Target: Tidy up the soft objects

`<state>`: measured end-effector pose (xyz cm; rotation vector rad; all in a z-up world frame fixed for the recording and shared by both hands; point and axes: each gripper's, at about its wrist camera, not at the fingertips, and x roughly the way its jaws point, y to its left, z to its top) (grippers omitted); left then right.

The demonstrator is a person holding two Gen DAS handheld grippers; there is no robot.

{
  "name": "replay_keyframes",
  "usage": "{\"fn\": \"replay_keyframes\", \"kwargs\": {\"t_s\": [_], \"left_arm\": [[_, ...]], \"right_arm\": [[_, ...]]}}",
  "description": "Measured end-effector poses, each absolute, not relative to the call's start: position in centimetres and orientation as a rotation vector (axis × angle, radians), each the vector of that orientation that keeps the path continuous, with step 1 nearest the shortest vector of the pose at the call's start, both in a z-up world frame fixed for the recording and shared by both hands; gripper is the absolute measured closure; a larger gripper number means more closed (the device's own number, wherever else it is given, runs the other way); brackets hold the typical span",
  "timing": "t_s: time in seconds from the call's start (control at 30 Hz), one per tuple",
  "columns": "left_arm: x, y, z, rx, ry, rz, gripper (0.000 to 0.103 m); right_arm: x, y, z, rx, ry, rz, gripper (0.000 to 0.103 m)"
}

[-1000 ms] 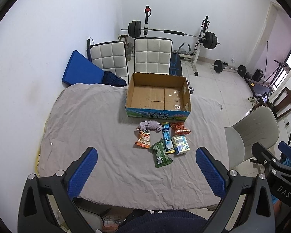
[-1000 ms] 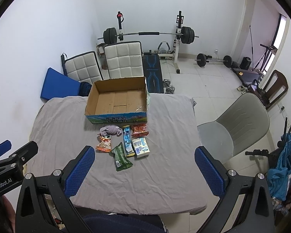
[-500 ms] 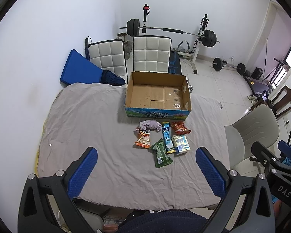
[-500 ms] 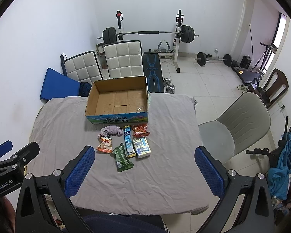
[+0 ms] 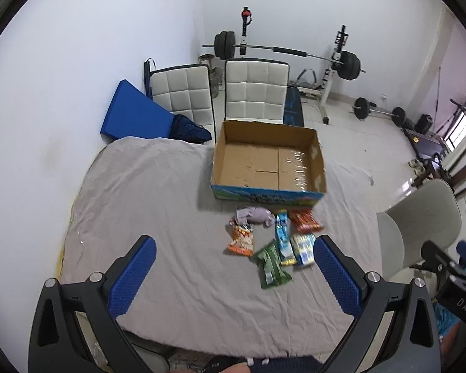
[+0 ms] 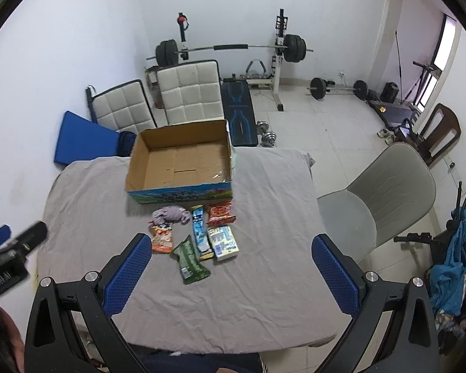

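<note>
An empty cardboard box (image 5: 267,163) (image 6: 180,161) stands on the grey-covered table (image 5: 146,205) (image 6: 264,217). In front of it lie a crumpled lilac cloth (image 5: 253,215) (image 6: 171,213), an orange snack bag (image 5: 241,240) (image 6: 162,238), a green packet (image 5: 271,264) (image 6: 189,260), a blue tube packet (image 5: 282,237) (image 6: 199,227), a red packet (image 5: 304,220) (image 6: 220,213) and a white-blue pack (image 5: 304,248) (image 6: 223,242). My left gripper (image 5: 233,275) and right gripper (image 6: 230,275) hover open above the near table edge, holding nothing.
Two white padded chairs (image 5: 254,88) (image 6: 189,91) and a blue mat (image 5: 136,115) stand behind the table. A grey chair (image 6: 382,195) sits at the right. A barbell rack (image 6: 233,49) and weights fill the back of the room.
Both grippers have dropped and moved slightly forward toward the table; the packets and box appear a little nearer. Nothing was picked up.
</note>
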<state>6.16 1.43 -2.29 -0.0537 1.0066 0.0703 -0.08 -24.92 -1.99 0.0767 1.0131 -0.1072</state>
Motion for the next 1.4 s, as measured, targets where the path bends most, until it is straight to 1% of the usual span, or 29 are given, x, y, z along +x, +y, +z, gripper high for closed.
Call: {"fn": "replay_keyframes", "kwargs": {"t_s": [0.07,0.17,0.27,0.4,0.53,0.57,0.6,0.63,0.7,0.73,0.77,0.8,0.87,0.93,0.97,1.0,1.07,1.1,1.17,1.23,1.3,1.4], "left_arm": [[8.0,1.9,-4.0,-0.065,1.034,0.07,0.0],[10.9,2.1,-7.9,-0.071,1.101,0.063,0.0],[13.3,1.9,-13.2,-0.078,1.199,0.045,0.0],[15.7,1.0,-21.4,-0.076,1.359,0.035,0.0],[17.2,0.3,-29.4,-0.136,1.483,0.007,0.001],[17.4,0.1,-31.8,-0.144,1.526,0.018,0.003],[17.6,0.0,-33.1,-0.161,1.551,0.011,0.009],[17.8,0.0,-34.6,-0.185,1.575,-0.003,0.012],[17.9,-0.7,-37.3,-0.208,1.635,-0.018,0.014],[17.8,-1.2,-38.5,-0.224,1.659,-0.034,0.022],[17.8,-1.6,-39.3,-0.228,1.678,-0.04,0.025],[17.8,-2.1,-39.9,-0.235,1.69,-0.053,0.025],[17.8,-3.2,-41.0,-0.239,1.701,-0.084,0.025],[17.8,-4.3,-42.3,-0.206,1.723,-0.09,0.025],[17.8,-4.7,-42.9,-0.203,1.732,-0.092,0.025],[17.8,-5.3,-43.6,-0.191,1.739,-0.09,0.026],[17.7,-6.2,-44.7,-0.169,1.762,-0.094,0.03],[17.6,-6.6,-45.1,-0.169,1.771,-0.103,0.035],[17.3,-7.1,-46.0,-0.161,1.783,-0.113,0.038],[16.8,-7.3,-46.0,-0.158,1.777,-0.124,0.053],[16.0,-7.7,-45.9,-0.097,1.778,-0.12,0.056],[15.3,-8.7,-47.0,-0.047,1.77,-0.122,0.055]], "right_arm": [[1.8,-25.3,-4.0,0.081,1.04,-0.104,0.0],[4.8,-25.9,-8.2,0.088,1.095,-0.086,0.0],[8.2,-26.0,-14.3,0.087,1.184,-0.061,0.0],[12.6,-26.2,-24.0,0.117,1.342,-0.033,0.0],[15.4,-26.3,-32.1,0.156,1.456,-0.01,0.0],[15.9,-26.2,-33.8,0.16,1.481,-0.007,0.0],[16.6,-26.1,-36.0,0.157,1.512,-0.014,0.0],[16.8,-26.0,-37.3,0.158,1.536,-0.013,0.0],[17.8,-25.9,-40.3,0.177,1.579,-0.001,0.0],[18.2,-25.9,-41.7,0.187,1.601,0.0,0.001],[18.5,-25.8,-42.8,0.193,1.625,-0.006,0.003],[18.6,-25.9,-43.9,0.216,1.646,-0.009,0.005],[18.5,-25.9,-45.1,0.241,1.674,-0.003,0.007],[18.4,-25.9,-46.0,0.259,1.691,0.007,0.02],[18.5,-25.9,-46.4,0.265,1.698,0.015,0.022],[18.4,-25.9,-46.8,0.278,1.71,0.032,0.028],[18.5,-26.0,-47.8,0.284,1.712,0.042,0.029],[18.3,-26.1,-48.0,0.273,1.711,0.045,0.031],[17.6,-26.4,-48.3,0.252,1.728,0.036,0.031],[16.7,-26.9,-48.5,0.246,1.762,0.025,0.031],[15.6,-27.3,-49.2,0.206,1.798,0.015,0.031],[14.6,-27.4,-50.2,0.173,1.795,0.016,0.031]]}}
